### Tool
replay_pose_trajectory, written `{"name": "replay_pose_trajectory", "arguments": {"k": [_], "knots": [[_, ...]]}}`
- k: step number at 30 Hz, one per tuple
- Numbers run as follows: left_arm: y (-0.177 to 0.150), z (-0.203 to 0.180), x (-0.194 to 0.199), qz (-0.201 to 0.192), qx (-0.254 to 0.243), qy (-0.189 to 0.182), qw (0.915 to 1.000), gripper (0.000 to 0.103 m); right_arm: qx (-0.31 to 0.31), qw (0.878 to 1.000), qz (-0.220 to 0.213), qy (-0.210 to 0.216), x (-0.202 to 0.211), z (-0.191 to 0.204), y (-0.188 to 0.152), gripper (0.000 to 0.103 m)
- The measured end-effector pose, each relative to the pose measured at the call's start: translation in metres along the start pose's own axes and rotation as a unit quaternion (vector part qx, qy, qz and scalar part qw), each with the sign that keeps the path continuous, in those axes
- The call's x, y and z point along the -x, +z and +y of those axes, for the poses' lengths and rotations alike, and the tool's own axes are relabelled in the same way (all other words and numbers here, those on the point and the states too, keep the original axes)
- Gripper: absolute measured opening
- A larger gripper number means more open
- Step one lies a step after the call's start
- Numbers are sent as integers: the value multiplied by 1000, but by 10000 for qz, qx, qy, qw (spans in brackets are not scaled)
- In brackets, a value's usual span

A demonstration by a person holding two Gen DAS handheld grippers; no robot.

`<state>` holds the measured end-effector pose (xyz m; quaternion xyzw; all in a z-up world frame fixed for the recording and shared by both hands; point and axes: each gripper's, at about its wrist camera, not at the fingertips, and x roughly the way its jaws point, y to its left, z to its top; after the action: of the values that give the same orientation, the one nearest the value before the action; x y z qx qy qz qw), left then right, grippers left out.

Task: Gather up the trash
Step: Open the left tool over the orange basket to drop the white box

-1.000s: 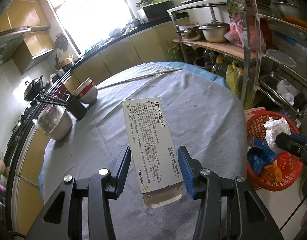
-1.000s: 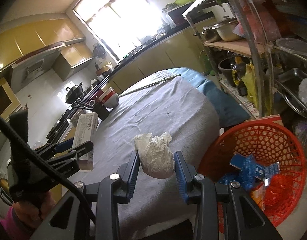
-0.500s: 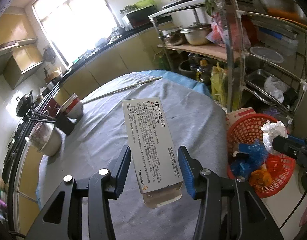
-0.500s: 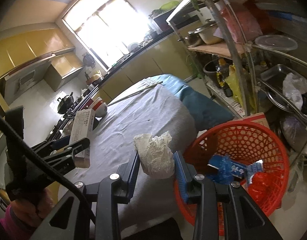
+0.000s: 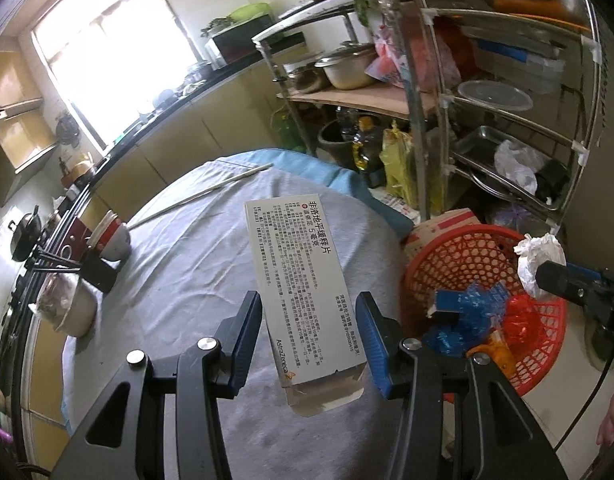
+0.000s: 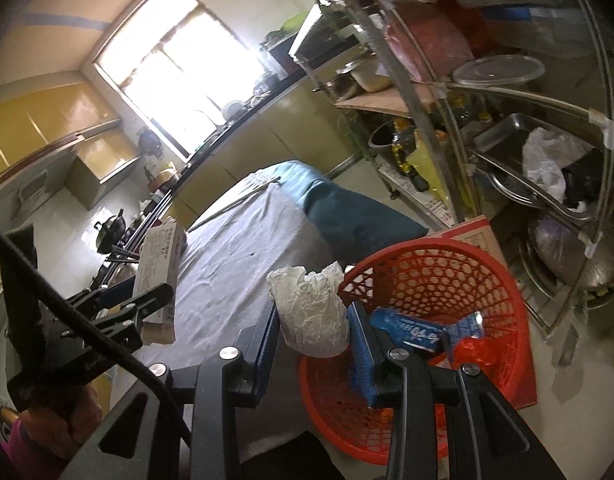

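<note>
My right gripper (image 6: 313, 320) clamps a crumpled tissue wad (image 6: 311, 314) at the red basket (image 6: 447, 272) rim, wrappers already inside. My left gripper (image 5: 309, 336) grips the medicine carton (image 5: 303, 288) over the table (image 5: 187, 248). Both drops pending.

The medicine box (image 5: 305, 284) is matt printed cardboard; the white wad (image 6: 313, 312) looks like crinkled thin plastic; the basket (image 6: 503, 276) is glossy red plastic mesh; the table cover (image 5: 195, 264) is grey matt cloth; the rack (image 5: 423, 120) is shiny metal
</note>
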<state>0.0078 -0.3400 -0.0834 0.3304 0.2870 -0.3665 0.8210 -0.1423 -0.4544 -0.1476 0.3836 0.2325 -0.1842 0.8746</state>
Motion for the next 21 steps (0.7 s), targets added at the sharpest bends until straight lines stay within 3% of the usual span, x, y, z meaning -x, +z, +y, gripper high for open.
{"name": "replay_pose_trajectory", "arguments": {"k": [21], "knots": [[14,-49,-17,152,-347,-475,9982,50,-281,9992,10,-286,12,-38,3,38]]}}
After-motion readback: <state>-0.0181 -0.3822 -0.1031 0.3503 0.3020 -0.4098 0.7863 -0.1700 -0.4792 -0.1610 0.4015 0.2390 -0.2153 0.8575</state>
